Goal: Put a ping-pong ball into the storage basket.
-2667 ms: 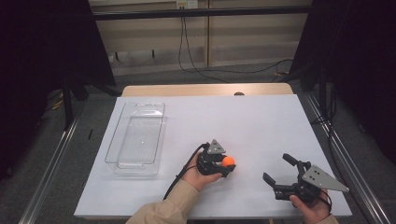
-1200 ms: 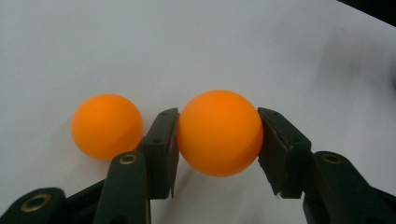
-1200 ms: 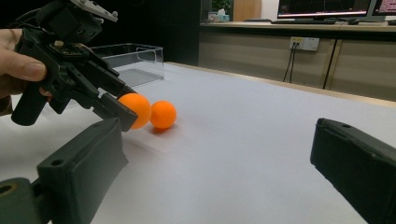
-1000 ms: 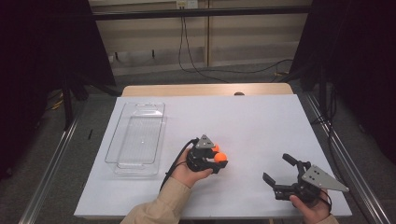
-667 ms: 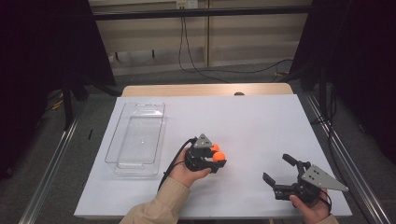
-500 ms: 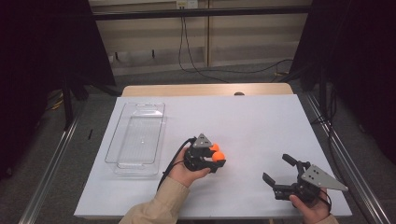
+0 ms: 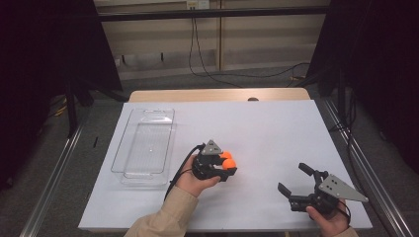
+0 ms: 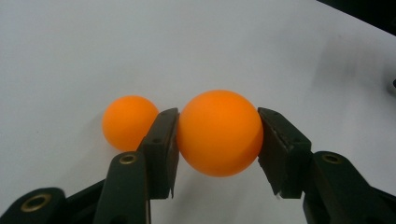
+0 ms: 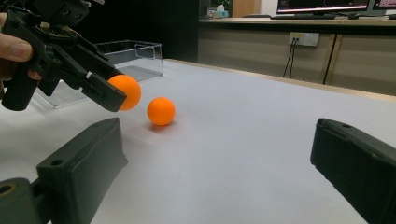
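**A:** Status on the left?

**B:** My left gripper (image 7: 228, 167) is clamped on one orange ball (image 8: 219, 132). Both pads sit flush on it at 9 and 3 o'clock, across the widest part, so it can't roll out. In the right gripper view the held ball (image 9: 125, 92) hangs clear of the white table (image 7: 276, 128), with the jaws angled down.

**A:** And the second ball?

**B:** It sits on the table just outside my left jaw, around 9 o'clock of the held one in the left gripper view (image 8: 130, 122). I can't tell whether it touches the jaw or is only beside it. From the right gripper view it rests free on the surface (image 9: 161, 111), just past the gripped one.

**A:** Where's the bin?

**B:** The clear tray (image 7: 129, 163) is empty, at 10 o'clock from my left gripper in the high view, long side facing me. My guess is that the ball goes there: a short carry across, then a drop over the near wall.

**A:** Right side?

**B:** The right gripper (image 7: 297, 180) has its jaws spread wide with nothing between them. It is parked near the table's front-right corner, pointing toward 10 o'clock at the balls. It is well apart from the left, so it's out of the carry path and probably placed to take the second ball.
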{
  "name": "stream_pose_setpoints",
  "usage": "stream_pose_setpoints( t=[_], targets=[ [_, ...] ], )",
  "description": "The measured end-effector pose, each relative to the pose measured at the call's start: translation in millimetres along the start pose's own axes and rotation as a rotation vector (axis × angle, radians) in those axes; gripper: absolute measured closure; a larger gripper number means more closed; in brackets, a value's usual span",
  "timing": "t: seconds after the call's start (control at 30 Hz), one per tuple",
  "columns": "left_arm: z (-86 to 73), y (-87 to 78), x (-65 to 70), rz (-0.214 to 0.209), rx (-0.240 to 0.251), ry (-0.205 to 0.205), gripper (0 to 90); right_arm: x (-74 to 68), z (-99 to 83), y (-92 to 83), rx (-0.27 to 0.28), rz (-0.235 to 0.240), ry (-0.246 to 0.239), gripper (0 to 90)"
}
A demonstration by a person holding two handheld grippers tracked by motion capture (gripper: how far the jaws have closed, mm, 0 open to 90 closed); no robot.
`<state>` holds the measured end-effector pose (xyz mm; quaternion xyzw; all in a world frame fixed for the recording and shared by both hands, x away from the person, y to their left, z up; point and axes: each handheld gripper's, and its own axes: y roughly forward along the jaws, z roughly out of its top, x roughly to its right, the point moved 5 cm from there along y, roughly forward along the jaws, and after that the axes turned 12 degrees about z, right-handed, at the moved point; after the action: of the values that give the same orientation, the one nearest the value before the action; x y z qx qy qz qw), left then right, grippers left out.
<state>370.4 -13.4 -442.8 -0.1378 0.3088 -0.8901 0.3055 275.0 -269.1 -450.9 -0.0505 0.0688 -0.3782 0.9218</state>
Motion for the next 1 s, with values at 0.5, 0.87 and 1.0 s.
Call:
stream_pose_setpoints(
  t=[0.5, 0.87, 1.0],
  targets=[
    [1.4, -6.5, -7.1, 0.013, 0.008, -0.012, 50.9, 0.2, 0.3, -0.2, 0.005, 0.002, -0.001, 2.2],
    [1.6, -10.8, -13.4, 0.015, 0.007, -0.044, 50.9, 0.3, 0.8, -0.3, 0.007, 0.002, -0.005, 2.1],
    [1.7, -11.8, -14.8, 0.016, 0.007, -0.046, 50.9, 0.3, 1.0, -0.4, 0.009, 0.002, -0.005, 2.1]
  ],
)
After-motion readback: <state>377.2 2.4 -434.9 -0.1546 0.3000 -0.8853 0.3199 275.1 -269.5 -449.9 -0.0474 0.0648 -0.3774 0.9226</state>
